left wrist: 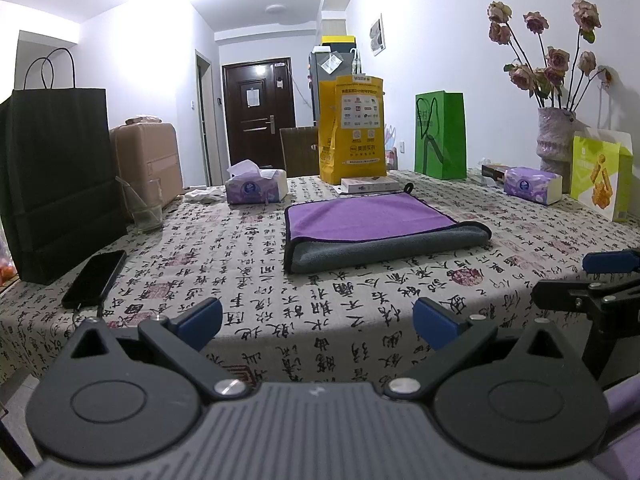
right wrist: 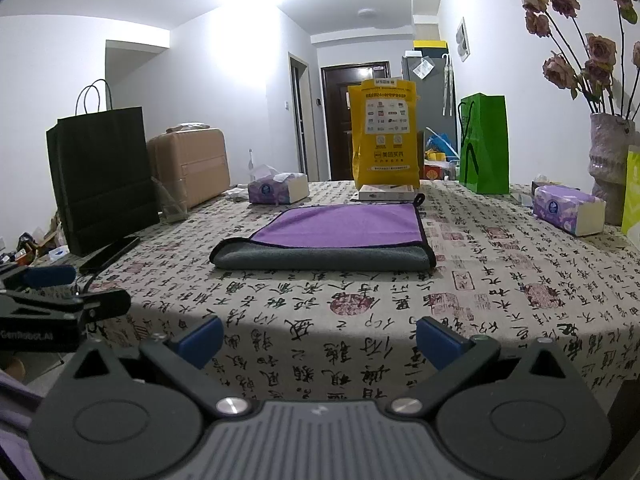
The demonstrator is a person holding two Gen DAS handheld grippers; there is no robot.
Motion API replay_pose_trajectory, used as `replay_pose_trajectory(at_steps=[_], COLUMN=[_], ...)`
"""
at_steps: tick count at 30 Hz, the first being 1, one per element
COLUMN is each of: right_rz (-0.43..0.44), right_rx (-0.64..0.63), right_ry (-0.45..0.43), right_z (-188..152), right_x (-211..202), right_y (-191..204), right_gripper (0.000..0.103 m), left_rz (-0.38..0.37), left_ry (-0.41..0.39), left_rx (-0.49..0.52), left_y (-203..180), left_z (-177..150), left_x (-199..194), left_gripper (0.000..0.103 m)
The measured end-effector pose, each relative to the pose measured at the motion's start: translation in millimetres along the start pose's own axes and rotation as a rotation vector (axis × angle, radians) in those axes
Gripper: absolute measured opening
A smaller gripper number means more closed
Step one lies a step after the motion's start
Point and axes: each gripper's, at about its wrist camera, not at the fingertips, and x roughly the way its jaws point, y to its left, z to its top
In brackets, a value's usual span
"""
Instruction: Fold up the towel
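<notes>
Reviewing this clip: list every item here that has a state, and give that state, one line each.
towel: folded once, purple side up, grey fold at the near edge, flat on the tablecloth
left gripper: open, holding nothing, short of the towel
right gripper: open, holding nothing, short of the towel
tissue box: open, a tissue sticking out
glass: upright
phone: screen dark, cable attached
door: closed

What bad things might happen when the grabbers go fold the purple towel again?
The towel lies folded once already, so a pinch may catch only the top purple layer and leave the grey one behind. The white box sits right at the towel's far edge, so a long reach might bump it. The phone lies near the left gripper, which might knock it. Both grippers, the right gripper included, are open and away from the towel.
</notes>
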Motion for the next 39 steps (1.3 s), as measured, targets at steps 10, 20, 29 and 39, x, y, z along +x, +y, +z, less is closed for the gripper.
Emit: replay_pose_trajectory(at_steps=[10,20,29,39], right_rz=[0.001,0.002,0.003,0.003], right_rx=[0.000,0.008,0.008,0.012], right_ry=[0.001,0.008,0.009,0.013], right_z=[0.5,-0.4,-0.4,-0.4], right_x=[0.9,1.5,2.4,3.9], right_y=[0.3,-1.1,-0.4,-0.5], right_gripper=[0.103,0.103,0.103,0.103], left_rz=[0.000,0.000,-0.001,0.000], left_ry=[0.002,0.003,0.006,0.009], left_rx=[0.001,0.001,0.002,0.004], left_y=[-0.8,-1.3,-4.2,-4.4], left_z=[-0.6,-0.5,-2.8,-2.4], left_x=[-0.1,0.2,-1.5,-0.1], left_gripper=[0.103,0.103,0.103,0.103])
